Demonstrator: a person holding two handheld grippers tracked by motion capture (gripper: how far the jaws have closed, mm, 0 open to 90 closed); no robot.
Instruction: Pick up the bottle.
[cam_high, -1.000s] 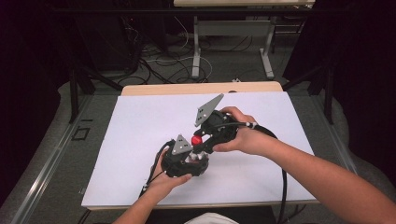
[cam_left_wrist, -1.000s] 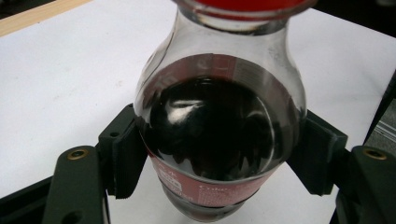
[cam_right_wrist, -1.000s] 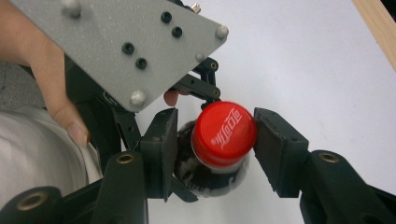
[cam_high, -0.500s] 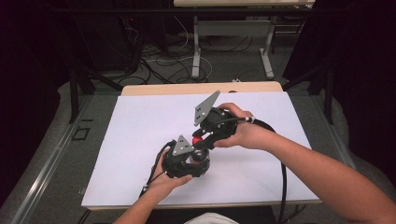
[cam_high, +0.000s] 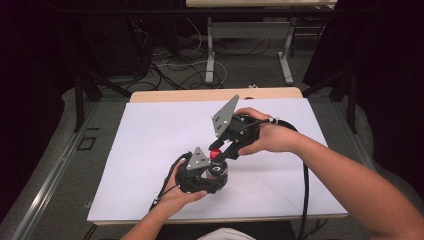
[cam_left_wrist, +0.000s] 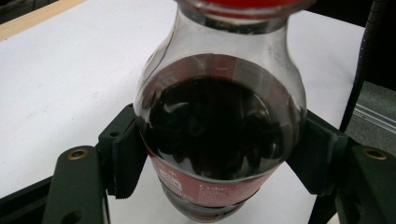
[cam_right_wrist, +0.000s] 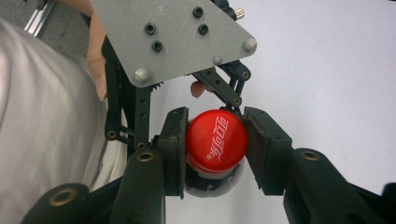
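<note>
Nearest the camera in the high view, the person's left hand (cam_high: 186, 192) enters from the bottom edge holding the left gripper (cam_high: 212, 172), whose two black jaws are clamped on the body of a small clear plastic bottle of dark cola (cam_left_wrist: 219, 135) with a red paper label; in the left gripper view both pads press on the bottle's sides just above the label. The bottle stands on the table near the middle of its front half. Just beyond it, the person's right hand (cam_high: 267, 136) reaches in from the right with the right gripper (cam_right_wrist: 215, 144) angled down onto the bottle's round red screw cap (cam_right_wrist: 216, 140). Its jaws have just been closing with the cap between them and now rest against both sides of it. A grey three-cornered plate (cam_high: 225, 116) rides on the right gripper, and a black cable (cam_high: 305, 185) trails from it off the table's front edge.

The work surface is a flat white rectangular sheet (cam_high: 150, 140) laid over a pale wooden tabletop (cam_high: 215, 94), whose bare edge shows along the far side. Beyond the table lie grey floor (cam_high: 55, 200), tangled black cables (cam_high: 170, 65) and the grey metal legs of a second table (cam_high: 247, 35). Dark curtains (cam_high: 30, 60) close the room at either side.
</note>
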